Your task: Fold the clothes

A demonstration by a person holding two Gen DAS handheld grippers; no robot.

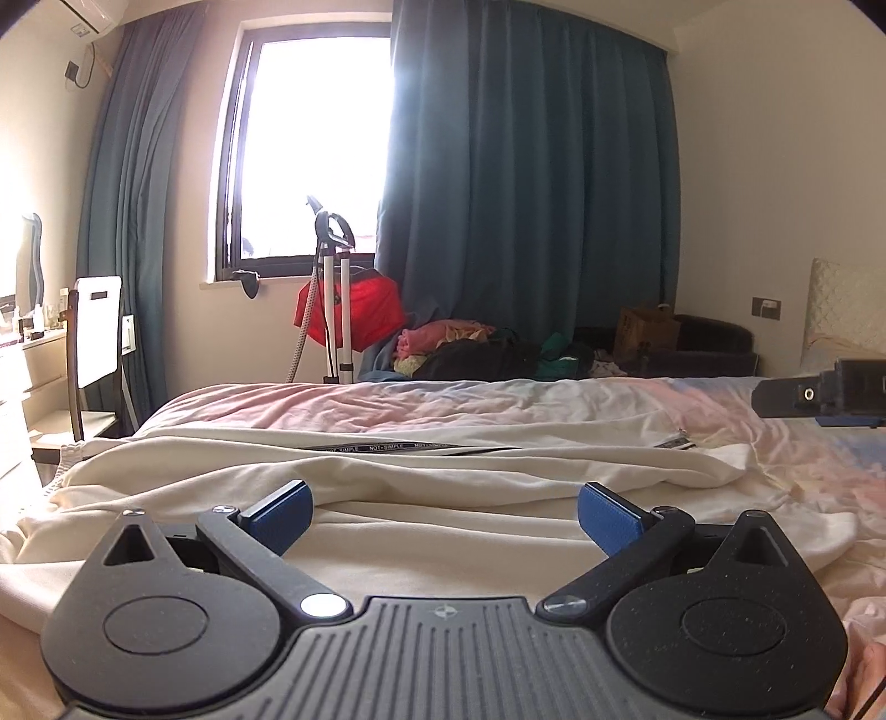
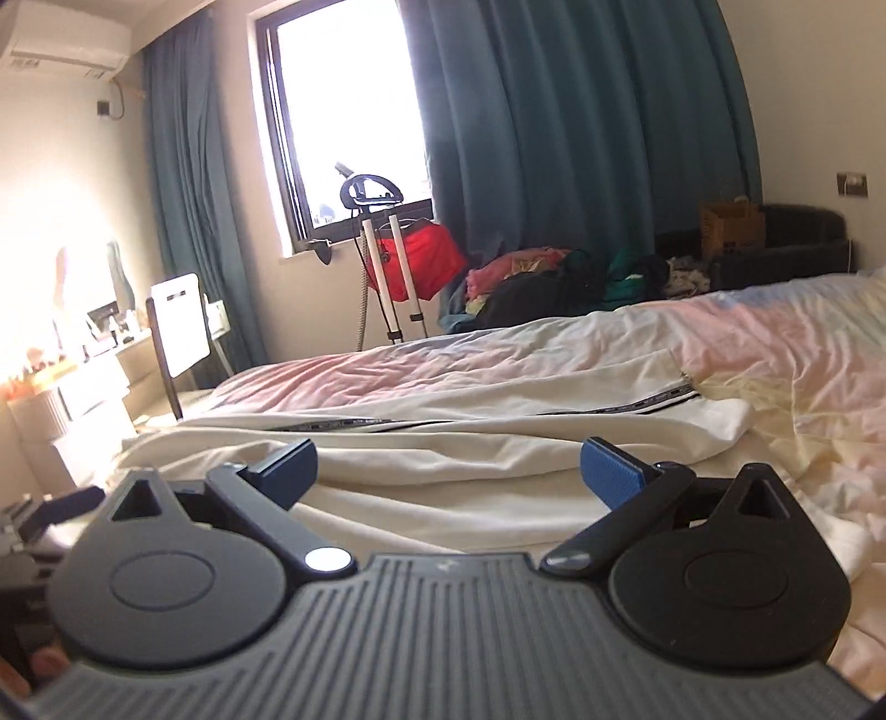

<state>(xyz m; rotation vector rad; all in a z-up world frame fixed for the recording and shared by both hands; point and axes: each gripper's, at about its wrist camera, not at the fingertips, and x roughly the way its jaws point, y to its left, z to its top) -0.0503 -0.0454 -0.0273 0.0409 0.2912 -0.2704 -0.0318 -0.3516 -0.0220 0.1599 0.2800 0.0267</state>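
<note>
A: Where did we have the left gripper (image 1: 446, 512)?
B: We held it low over the cream garment (image 1: 387, 471), with its 2 blue pads (image 1: 279, 515) spread wide apart and nothing between them. Cloth showed in the gap, but we could not tell whether the pads touched it.

A: And the right gripper (image 2: 446, 471)?
B: The same. Its blue pads (image 2: 612, 471) stood wide apart over the garment (image 2: 498, 437), gripping nothing. In the left wrist view its dark body showed at the right edge (image 1: 825, 393), above the bed.

A: Where was the garment?
B: It lay spread across the near side of the bed (image 1: 443, 399), on the pink and pale blue sheet (image 2: 775, 343), rumpled into long folds. A dark printed strip (image 1: 387, 446) ran along it, with the words "NOT SIMPLE" repeated. In the right wrist view the strip (image 2: 637, 404) ended by a split in the cloth.

A: What did we see beyond the bed?
B: We saw a bright window (image 1: 315, 149) between 2 teal curtains (image 1: 526, 194), a garment steamer stand (image 1: 335, 288) with something red (image 1: 371, 310) hanging behind it, and a heap of clothes (image 1: 470, 349) on the floor. A chair with a white back (image 2: 180, 327) stood at the left by a desk (image 2: 99, 376), and an air conditioner (image 2: 66, 44) was mounted high on the wall.
</note>
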